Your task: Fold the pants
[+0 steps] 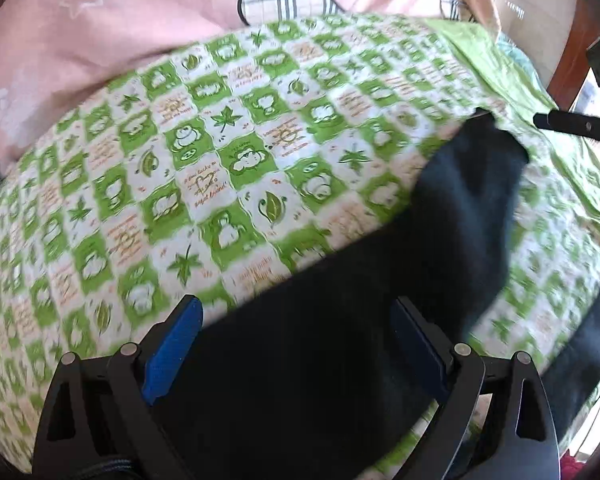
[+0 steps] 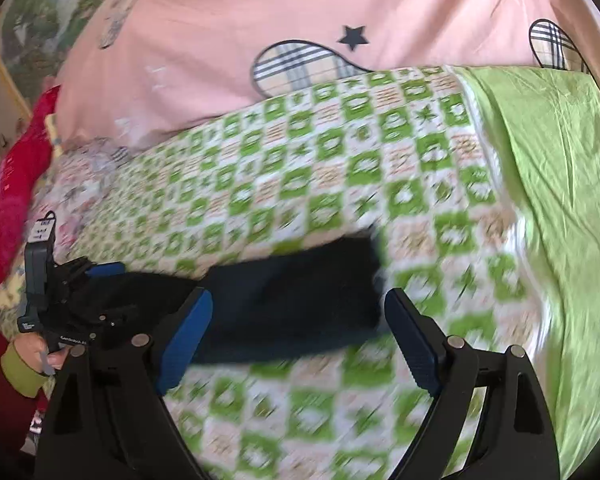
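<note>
Dark navy pants [image 1: 440,248] lie on a green-and-white patterned bedspread [image 1: 204,168]. In the left wrist view my left gripper [image 1: 298,322] is open, its blue pads [image 1: 172,350] apart above the near end of the pants. One leg runs away to the right. In the right wrist view my right gripper [image 2: 298,316] is open above the pants [image 2: 300,300], which stretch to the left. There the left gripper [image 2: 80,292] sits at the pants' far left end. The right gripper's tip [image 1: 572,124] shows at the right edge of the left wrist view.
A pink quilt [image 2: 300,20] with plaid patches and a dark star lies beyond the bedspread. A plain green sheet [image 2: 560,200] covers the right side. Red fabric [image 2: 16,184] lies at the left edge. A wooden post [image 1: 576,40] stands at the far right.
</note>
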Demonstrator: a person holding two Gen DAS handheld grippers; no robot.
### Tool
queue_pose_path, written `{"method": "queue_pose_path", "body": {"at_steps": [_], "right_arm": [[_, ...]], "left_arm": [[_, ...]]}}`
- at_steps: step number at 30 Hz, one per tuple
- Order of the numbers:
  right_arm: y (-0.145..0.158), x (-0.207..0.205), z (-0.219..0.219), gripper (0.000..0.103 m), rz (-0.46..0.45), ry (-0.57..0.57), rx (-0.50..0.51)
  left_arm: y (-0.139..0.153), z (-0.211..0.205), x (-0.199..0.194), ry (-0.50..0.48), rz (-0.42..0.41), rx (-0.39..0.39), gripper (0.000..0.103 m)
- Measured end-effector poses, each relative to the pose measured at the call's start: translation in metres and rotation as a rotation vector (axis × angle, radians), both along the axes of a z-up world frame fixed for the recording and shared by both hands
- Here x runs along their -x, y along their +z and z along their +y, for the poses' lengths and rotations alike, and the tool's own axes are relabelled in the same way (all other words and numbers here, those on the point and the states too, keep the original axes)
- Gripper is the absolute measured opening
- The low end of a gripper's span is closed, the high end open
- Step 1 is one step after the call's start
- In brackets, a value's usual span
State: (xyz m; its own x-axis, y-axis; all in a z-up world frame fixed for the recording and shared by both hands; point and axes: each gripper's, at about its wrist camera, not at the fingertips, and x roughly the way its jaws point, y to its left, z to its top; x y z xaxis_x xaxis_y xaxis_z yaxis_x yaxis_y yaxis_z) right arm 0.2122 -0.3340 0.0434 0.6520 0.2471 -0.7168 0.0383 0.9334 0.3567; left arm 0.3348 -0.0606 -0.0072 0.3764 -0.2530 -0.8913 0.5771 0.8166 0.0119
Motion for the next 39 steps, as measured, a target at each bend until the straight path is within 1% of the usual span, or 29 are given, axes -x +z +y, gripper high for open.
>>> {"method": "queue_pose_path", "body": {"at_steps": [3,6,8,10,11,12,13,14,15,16,17,18,19,21,23,26,28,31,32,34,37,39], "right_arm": [[-0.013,-0.025,-0.012,0.088,0.049,0.015,-0.028],[-0.027,-0.046,-0.015,0.088,0.097,0.045,-0.008],[-0.037,-0.057,-0.016,0.082,0.116,0.056,-0.007],[-0.043,-0.063,-0.015,0.065,0.119,0.08,-0.032],[-0.044,-0.064,-0.013,0.06,0.118,0.093,-0.037],[-0.046,-0.065,-0.011,0.044,0.117,0.099,-0.024],[-0.046,-0.065,-0.01,0.026,0.117,0.099,-0.005],[-0.045,-0.063,-0.009,0.019,0.111,0.1,0.004],[-0.045,-0.062,-0.01,0.015,0.102,0.102,-0.005],[-0.042,-0.06,-0.011,0.013,0.087,0.104,-0.011],[-0.039,-0.055,-0.011,0.012,0.071,0.105,-0.009],[-0.036,-0.05,-0.011,0.011,0.06,0.104,-0.008],[-0.032,-0.045,-0.012,0.011,0.05,0.104,-0.01],[-0.024,-0.031,-0.015,0.011,0.022,0.097,-0.025],[-0.014,-0.015,-0.018,0.011,-0.01,0.088,-0.031],[-0.001,0.017,-0.024,0.011,-0.063,0.085,-0.052],[0.004,0.036,-0.025,0.011,-0.083,0.092,-0.06],[0.006,0.065,-0.023,0.01,-0.11,0.109,-0.062],[0.006,0.075,-0.02,0.01,-0.123,0.119,-0.056],[0.006,0.095,-0.016,0.01,-0.154,0.131,-0.048],[0.001,0.123,-0.012,0.01,-0.186,0.144,-0.028],[-0.002,0.137,-0.008,0.009,-0.198,0.156,-0.025]], "left_arm": [[-0.012,-0.001,-0.022,-0.022,0.074,0.013,0.093],[-0.024,-0.004,-0.038,-0.04,0.101,-0.014,0.093],[-0.031,-0.005,-0.044,-0.066,0.14,-0.018,0.089],[-0.035,-0.007,-0.045,-0.093,0.155,-0.024,0.088],[-0.037,-0.009,-0.045,-0.105,0.155,-0.028,0.088],[-0.038,-0.011,-0.043,-0.119,0.147,-0.039,0.086],[-0.039,-0.013,-0.041,-0.129,0.132,-0.058,0.083],[-0.039,-0.018,-0.036,-0.141,0.113,-0.073,0.074],[-0.038,-0.019,-0.033,-0.15,0.103,-0.075,0.059],[-0.035,-0.019,-0.029,-0.161,0.098,-0.067,0.047],[-0.032,-0.019,-0.027,-0.17,0.12,-0.043,0.014],[-0.032,-0.025,-0.026,-0.171,0.139,-0.026,0.006],[-0.028,-0.025,-0.023,-0.166,0.132,-0.021,0.006],[-0.021,-0.026,-0.012,-0.167,0.091,-0.027,0.005],[-0.011,-0.022,0.0,-0.165,0.074,-0.013,0.005],[0.003,-0.016,0.026,-0.163,0.042,0.009,0.004],[0.013,-0.013,0.043,-0.162,0.03,0.025,0.004],[0.025,-0.009,0.071,-0.149,0.009,0.05,0.004],[0.03,-0.002,0.078,-0.147,0.008,0.057,0.004],[0.037,0.003,0.102,-0.149,-0.004,0.074,0.004],[0.041,0.006,0.132,-0.153,-0.015,0.092,0.004],[0.041,0.007,0.143,-0.151,-0.01,0.107,0.004]]}}
